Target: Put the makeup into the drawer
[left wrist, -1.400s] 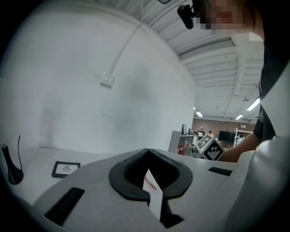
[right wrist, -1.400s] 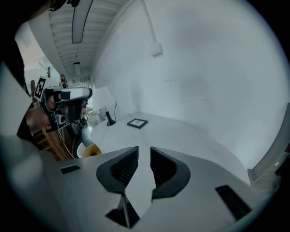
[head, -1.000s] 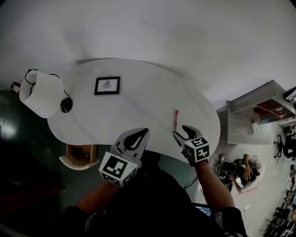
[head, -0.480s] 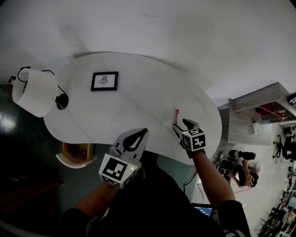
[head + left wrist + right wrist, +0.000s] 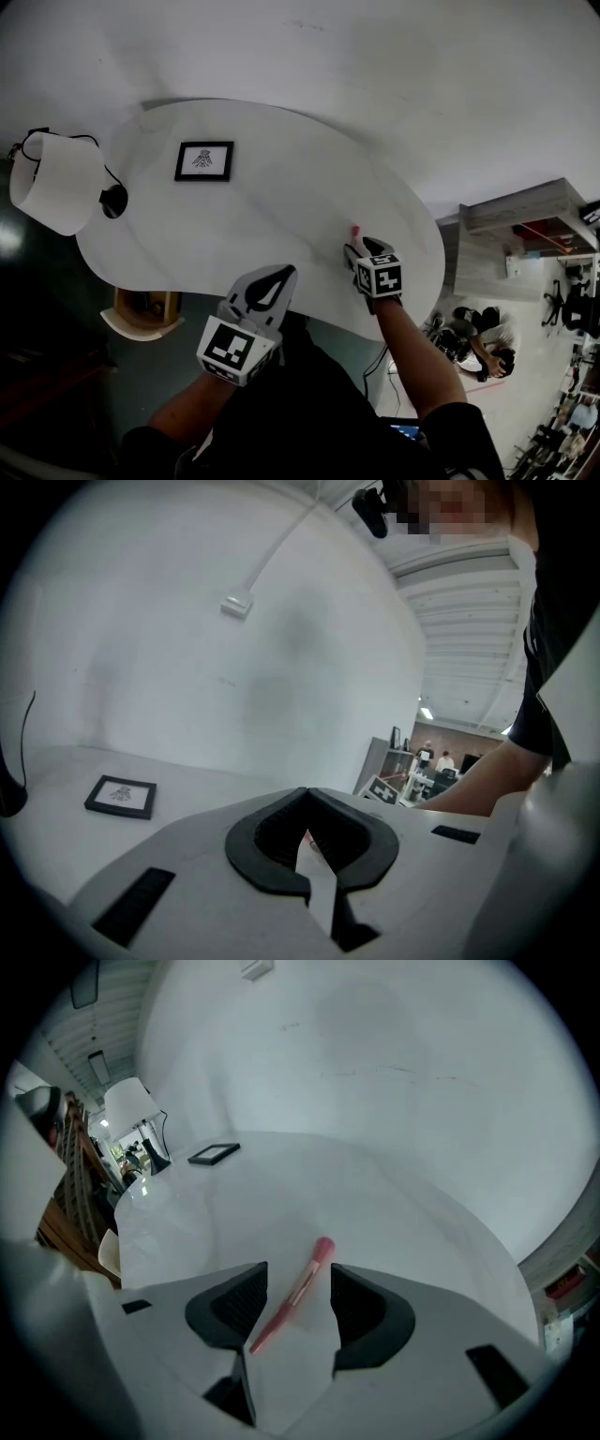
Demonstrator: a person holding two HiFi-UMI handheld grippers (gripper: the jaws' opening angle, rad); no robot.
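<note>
In the head view we see the pink makeup brush (image 5: 354, 232) lying on the white bench (image 5: 281, 197) at 12 o'clock of the right gripper (image 5: 361, 249), just past its tips, with the left gripper (image 5: 277, 273) at 9 o'clock by the bench's near edge. The left gripper view shows us its 2 jaws together, holding nothing. In the right gripper view the jaws, which have just been opening, stand apart with the brush on the bench between them, unclamped.
</note>
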